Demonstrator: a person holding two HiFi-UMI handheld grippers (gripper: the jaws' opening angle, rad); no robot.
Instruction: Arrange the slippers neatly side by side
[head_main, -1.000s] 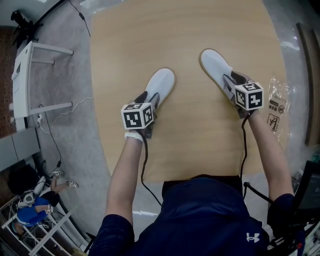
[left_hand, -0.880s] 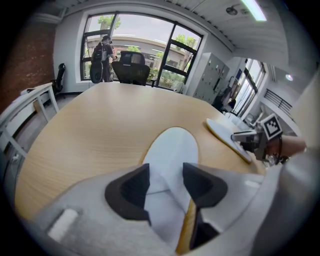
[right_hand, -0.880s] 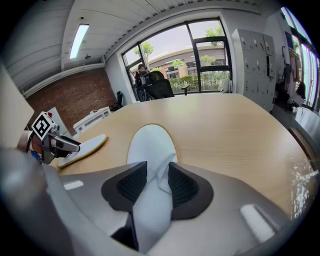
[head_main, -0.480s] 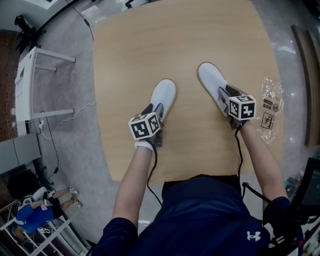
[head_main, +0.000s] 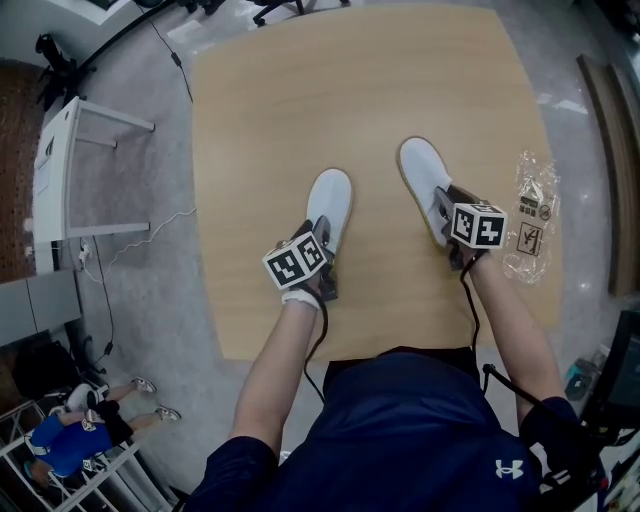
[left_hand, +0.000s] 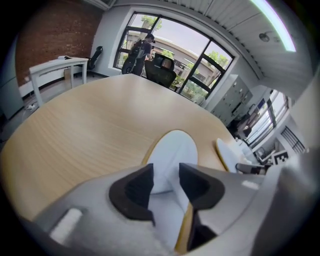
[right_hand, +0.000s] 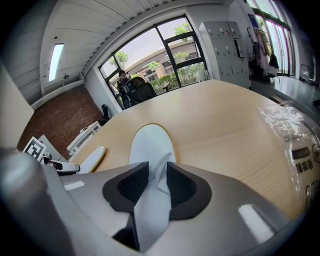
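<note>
Two white slippers with tan soles lie on the wooden table (head_main: 350, 90), toes pointing away from me. My left gripper (head_main: 320, 232) sits over the heel end of the left slipper (head_main: 330, 195). In the left gripper view its jaws (left_hand: 166, 182) are closing, with the slipper's upper (left_hand: 172, 150) filling the gap between the pads. My right gripper (head_main: 443, 200) holds the right slipper (head_main: 422, 170) the same way. The right gripper view shows the jaws (right_hand: 157, 182) closing and the white fabric (right_hand: 150, 145) bunched up between the pads. A hand's width of table separates the slippers.
A clear plastic bag (head_main: 530, 215) with printed labels lies near the table's right edge, beside the right gripper. A white desk (head_main: 60, 170) stands on the grey floor to the left. Cables trail across the floor there.
Both jaws have narrowed onto the slippers. The two slippers now point straighter away from me and sit slightly closer together. The head view has shifted so more of the table's far edge shows.
</note>
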